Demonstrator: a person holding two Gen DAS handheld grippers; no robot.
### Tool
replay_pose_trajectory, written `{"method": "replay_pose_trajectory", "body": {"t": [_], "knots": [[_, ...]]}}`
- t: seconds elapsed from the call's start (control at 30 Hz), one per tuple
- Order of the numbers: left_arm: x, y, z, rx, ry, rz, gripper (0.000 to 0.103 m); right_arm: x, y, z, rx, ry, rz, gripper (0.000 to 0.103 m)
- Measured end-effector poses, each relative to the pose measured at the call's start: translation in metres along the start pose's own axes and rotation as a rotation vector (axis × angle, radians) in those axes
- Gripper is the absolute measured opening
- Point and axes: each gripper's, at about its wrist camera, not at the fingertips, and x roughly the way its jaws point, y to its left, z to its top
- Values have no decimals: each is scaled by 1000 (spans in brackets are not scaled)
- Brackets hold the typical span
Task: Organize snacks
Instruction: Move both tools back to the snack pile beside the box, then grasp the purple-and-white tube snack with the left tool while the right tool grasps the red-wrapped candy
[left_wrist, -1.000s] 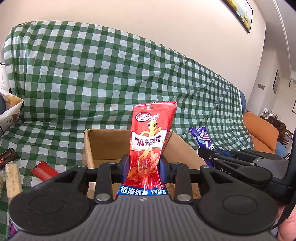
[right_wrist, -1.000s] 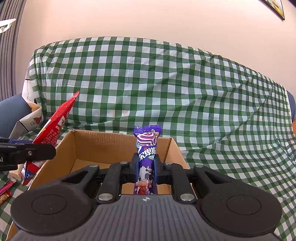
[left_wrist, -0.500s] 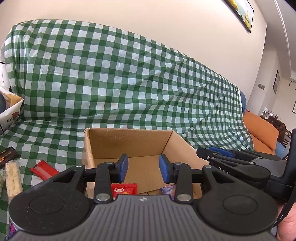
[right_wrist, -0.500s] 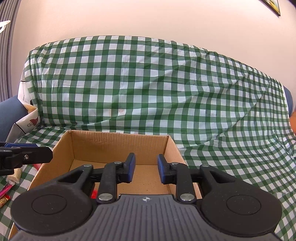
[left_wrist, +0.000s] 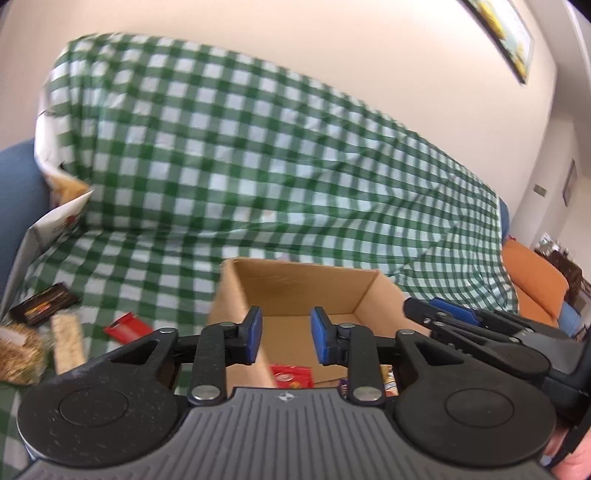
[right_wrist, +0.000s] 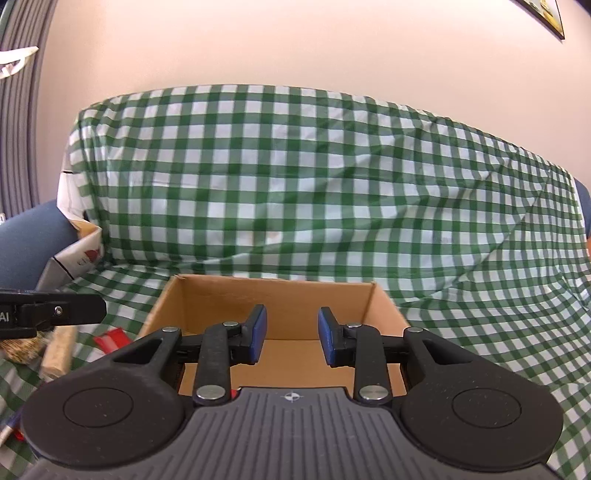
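An open cardboard box (left_wrist: 306, 291) stands on the green checked cloth, just beyond both grippers. My left gripper (left_wrist: 286, 338) hovers over the box's near left edge; its jaws are closing with nothing between them. My right gripper (right_wrist: 291, 338) hangs over the box (right_wrist: 273, 299); its jaws are opening, also with nothing between them. A red snack packet (left_wrist: 290, 376) lies inside the box, with a purple packet's edge (left_wrist: 343, 384) beside it. The right gripper (left_wrist: 443, 317) also shows at the box's right side in the left wrist view.
Loose snacks lie on the cloth left of the box: a red packet (left_wrist: 127, 326), a beige bar (left_wrist: 66, 341), a dark packet (left_wrist: 44, 302) and a straw-coloured bag (left_wrist: 18, 354). A white carton (left_wrist: 55, 221) stands at far left. An orange cushion (left_wrist: 535, 288) is at the right.
The left gripper let go of the red packet and the right gripper let go of the purple one; both packets dropped into the box. Both grippers have since drawn back, the left one swinging leftward.
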Motion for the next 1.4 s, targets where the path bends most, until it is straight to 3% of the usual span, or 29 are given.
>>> {"method": "replay_pose_trajectory", "body": {"t": [0.23,0.33,0.47,0.57,0.7,0.83,0.9,1.07,1.17,1.4], "knots": [[-16,54,4,-113,62,90,22,-7,35,3,36,-1,67,32],[-18,79,2,-155,137,142,22,-8,53,3,28,4,113,30],[-4,120,-16,-208,354,308,22,-9,75,1,-8,11,170,26],[5,155,-34,-313,501,407,22,-8,85,0,-25,27,202,26],[6,180,-39,-422,531,392,24,-7,93,-2,-30,41,216,26],[12,182,-38,-383,566,407,28,-8,100,-3,-45,45,231,26],[14,184,-38,-368,586,401,35,-8,103,-4,-52,50,241,26],[21,185,-43,-341,628,388,35,-9,112,-6,-68,57,265,26],[22,185,-44,-328,633,379,28,-9,114,-6,-71,60,274,26],[26,182,-48,-319,662,361,32,-6,121,-6,-84,75,305,26]]}}
